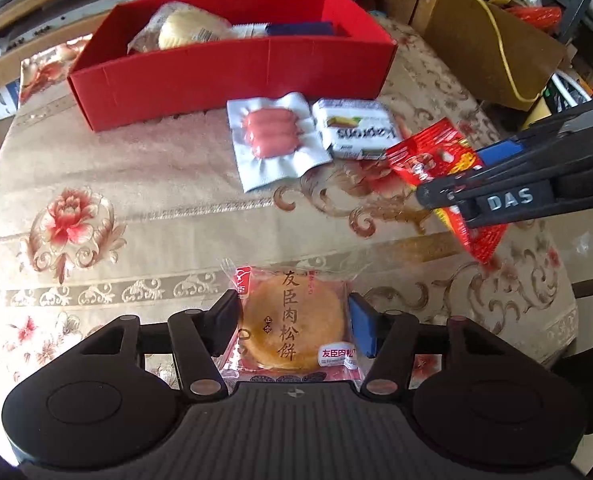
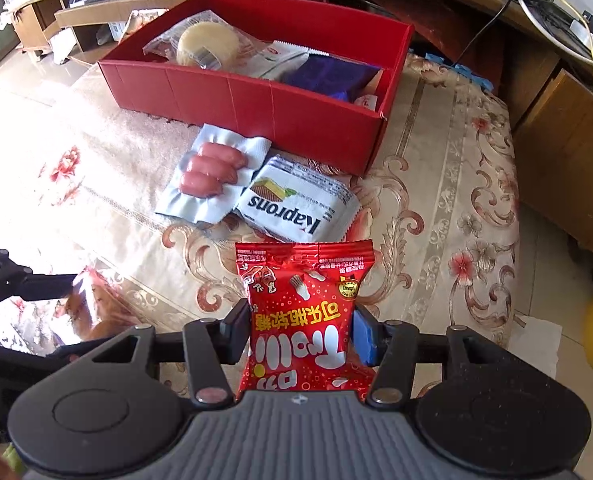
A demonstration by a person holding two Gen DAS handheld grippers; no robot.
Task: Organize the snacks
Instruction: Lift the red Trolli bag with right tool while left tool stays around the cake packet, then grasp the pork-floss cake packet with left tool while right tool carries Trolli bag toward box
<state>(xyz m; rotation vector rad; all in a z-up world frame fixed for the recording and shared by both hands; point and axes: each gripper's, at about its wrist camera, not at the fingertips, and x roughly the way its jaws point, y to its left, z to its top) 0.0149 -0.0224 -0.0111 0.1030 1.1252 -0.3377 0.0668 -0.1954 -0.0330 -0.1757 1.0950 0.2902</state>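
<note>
My left gripper (image 1: 294, 326) is shut on a clear-wrapped round meat floss cake (image 1: 294, 320) near the table's front edge. My right gripper (image 2: 300, 330) is shut on a red gummy candy bag (image 2: 302, 312); in the left wrist view the bag (image 1: 436, 160) hangs from the gripper (image 1: 448, 200) above the table at the right. A red box (image 1: 232, 68) at the back holds a wrapped bun (image 2: 206, 44), a white packet and a blue packet (image 2: 330, 74). A sausage pack (image 1: 274, 134) and a white Kaprons wafer pack (image 1: 354, 128) lie in front of the box.
The table has a beige floral cloth (image 1: 136, 184). A brown cardboard box (image 1: 488, 40) and cables stand off the table's right. Wooden shelves run behind the red box (image 2: 256, 92). The left gripper shows at the left edge of the right wrist view (image 2: 28, 280).
</note>
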